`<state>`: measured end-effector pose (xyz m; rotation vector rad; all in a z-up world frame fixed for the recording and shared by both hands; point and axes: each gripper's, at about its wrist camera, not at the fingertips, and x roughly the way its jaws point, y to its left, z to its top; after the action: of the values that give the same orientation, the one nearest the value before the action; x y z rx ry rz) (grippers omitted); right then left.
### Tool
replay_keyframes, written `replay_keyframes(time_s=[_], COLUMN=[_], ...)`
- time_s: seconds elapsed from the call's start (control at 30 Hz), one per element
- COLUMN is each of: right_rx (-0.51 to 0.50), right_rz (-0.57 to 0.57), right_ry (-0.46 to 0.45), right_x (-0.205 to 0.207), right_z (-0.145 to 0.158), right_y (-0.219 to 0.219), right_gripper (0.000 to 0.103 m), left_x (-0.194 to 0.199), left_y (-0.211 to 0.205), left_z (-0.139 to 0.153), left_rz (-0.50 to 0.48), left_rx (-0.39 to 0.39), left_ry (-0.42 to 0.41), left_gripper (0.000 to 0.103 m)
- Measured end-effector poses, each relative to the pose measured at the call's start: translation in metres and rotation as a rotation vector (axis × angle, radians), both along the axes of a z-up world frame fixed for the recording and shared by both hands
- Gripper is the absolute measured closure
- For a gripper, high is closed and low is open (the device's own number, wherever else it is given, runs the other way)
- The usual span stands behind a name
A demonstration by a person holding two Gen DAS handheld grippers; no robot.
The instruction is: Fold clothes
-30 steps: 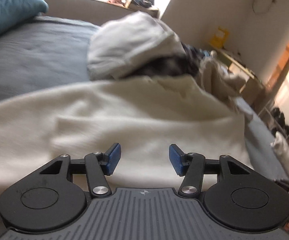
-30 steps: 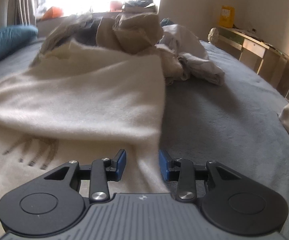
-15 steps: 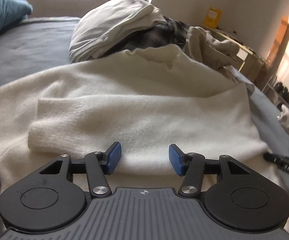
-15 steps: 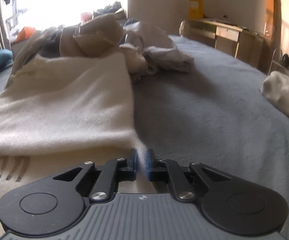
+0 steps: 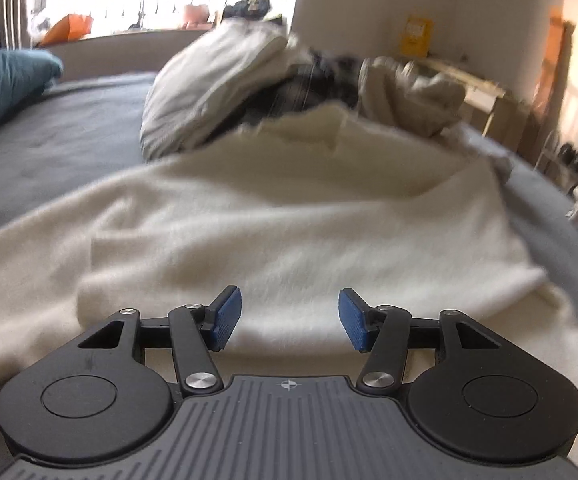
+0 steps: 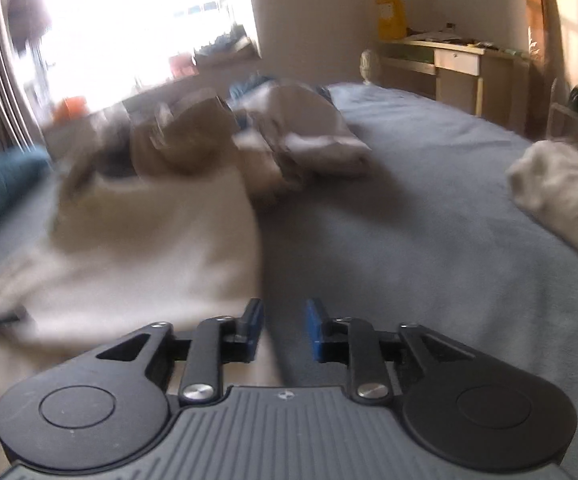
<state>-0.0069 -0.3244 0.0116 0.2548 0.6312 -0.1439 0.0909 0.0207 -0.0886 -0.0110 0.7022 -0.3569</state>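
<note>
Mostly blurred, cream sweater (image 5: 289, 216) edges smeared, left hand-held gripper (image 5: 285, 318) gaping empty, right hand-held gripper (image 6: 285, 330) narrowly parted, reopening, empty

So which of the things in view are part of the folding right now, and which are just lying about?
In the job:
- cream knitted sweater spread on the grey bed cover
- left gripper, open over it
- right gripper, jaws just reopening, at its edge
- heap of unfolded clothes behind, probably next

Lying about:
- teal pillow
- yellow box
- wooden desk
- white bundle

Daylight from blown-out window (image 6: 137, 32), right wrist view motion-blurred, fisheye bending at edges, soft shadows
</note>
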Motion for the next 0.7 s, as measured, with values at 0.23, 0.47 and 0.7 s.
replay_keyframes(time_s=[0.23, 0.47, 0.7], right_rx=[-0.163, -0.185, -0.061], right_rz=[0.185, 0.183, 0.183], right_ry=[0.097, 0.084, 0.115], right_x=[0.063, 0.068, 0.113], right_z=[-0.045, -0.036, -0.068], right_y=[0.038, 0.046, 0.021], right_gripper=[0.090, 0.090, 0.092], left_x=[-0.017, -0.021, -0.023], left_y=[-0.010, -0.004, 0.001], left_z=[-0.016, -0.023, -0.030], left_rz=[0.018, 0.010, -0.006], left_rx=[0.069, 0.037, -0.016], left_ry=[-0.090, -0.131, -0.152], left_gripper=[0.046, 0.045, 0.037])
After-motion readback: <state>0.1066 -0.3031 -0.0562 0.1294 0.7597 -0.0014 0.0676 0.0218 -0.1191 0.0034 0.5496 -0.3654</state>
